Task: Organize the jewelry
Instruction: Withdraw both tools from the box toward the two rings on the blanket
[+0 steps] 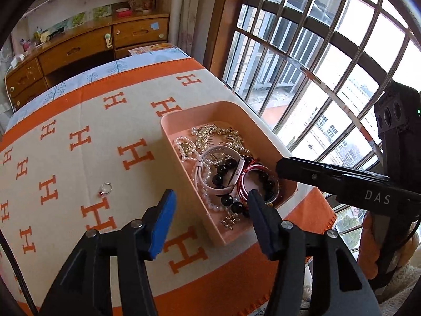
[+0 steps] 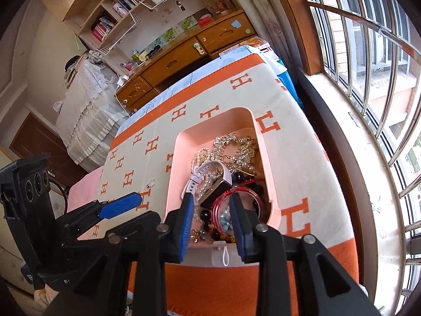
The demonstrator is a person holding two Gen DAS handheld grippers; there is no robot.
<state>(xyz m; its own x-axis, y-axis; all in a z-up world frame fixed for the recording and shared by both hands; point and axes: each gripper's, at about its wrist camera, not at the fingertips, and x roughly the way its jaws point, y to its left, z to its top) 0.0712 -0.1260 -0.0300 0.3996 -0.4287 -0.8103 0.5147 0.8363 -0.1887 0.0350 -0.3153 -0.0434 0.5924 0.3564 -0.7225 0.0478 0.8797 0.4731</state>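
While the pink tray [image 1: 210,217] sits near the window-side edge of the table, on the orange-and-cream blanket [image 1: 79,121], the left gripper [image 1: 210,205] hangs over the tray's near left wall with jaws wide and nothing between them. Inside lie a white watch [image 2: 210,173], pearls, gold chains, black beads and a red bangle [image 2: 223,197], over which the right gripper [image 2: 210,210] hovers, jaws apart and empty. One small ring [image 1: 105,188] lies alone on open blanket left of the tray, well apart from both grippers

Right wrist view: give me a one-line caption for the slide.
Open right gripper poised over a pink tray piled with jewelry, red bangle between its fingers, on an orange H-patterned blanket.
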